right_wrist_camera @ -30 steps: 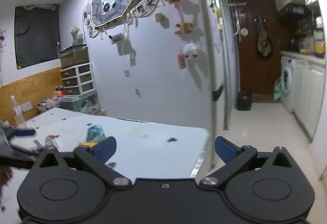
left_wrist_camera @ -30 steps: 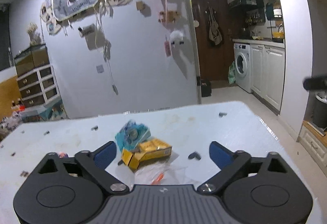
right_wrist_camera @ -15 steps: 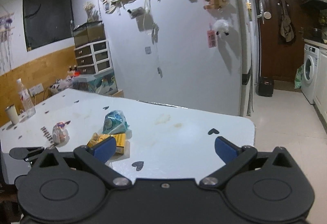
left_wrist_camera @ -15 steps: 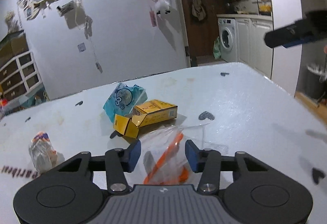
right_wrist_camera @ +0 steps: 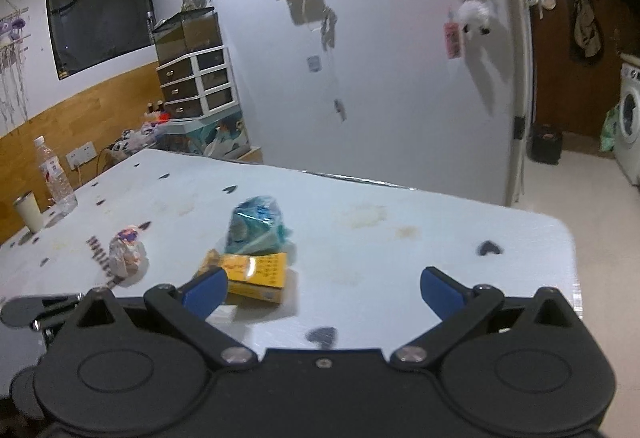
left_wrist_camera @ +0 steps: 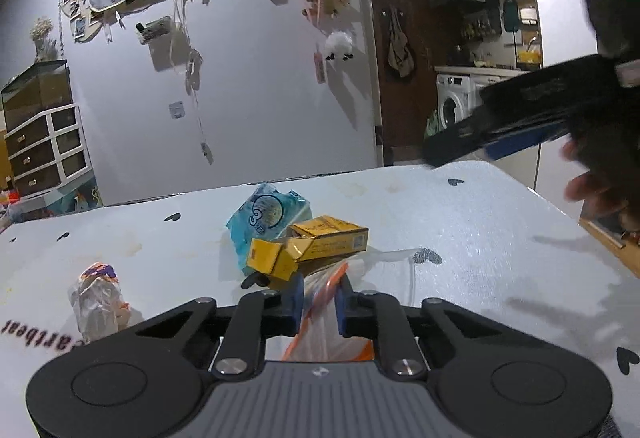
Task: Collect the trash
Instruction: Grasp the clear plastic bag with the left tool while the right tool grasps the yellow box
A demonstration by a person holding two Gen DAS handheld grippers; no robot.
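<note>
My left gripper (left_wrist_camera: 318, 298) is low over the white table (left_wrist_camera: 500, 238). Its jaws are closing, and the blue pads pinch a clear plastic bag with orange print (left_wrist_camera: 324, 322). Just beyond it lie an open yellow carton (left_wrist_camera: 324, 242) and a blue wrapper (left_wrist_camera: 266, 214). A crumpled foil wrapper (left_wrist_camera: 98, 298) lies to the left. My right gripper (right_wrist_camera: 320, 286) is open and empty, hovering near the table's right end. The yellow carton (right_wrist_camera: 258, 274) sits by its left finger, with the blue wrapper (right_wrist_camera: 254, 226) behind. A hand holds that gripper at the right of the left wrist view.
A water bottle (right_wrist_camera: 54, 174) and a pale cup (right_wrist_camera: 28, 214) stand at the table's far left end. The table's right edge (right_wrist_camera: 572, 270) drops to the floor. A refrigerator (right_wrist_camera: 400, 78) stands behind the table, and a washing machine (left_wrist_camera: 452, 102) stands farther back.
The left jaws went from wide open to pinched on the plastic bag as the gripper moved forward and down. The right gripper swung left, bringing the trash into the middle of its view.
</note>
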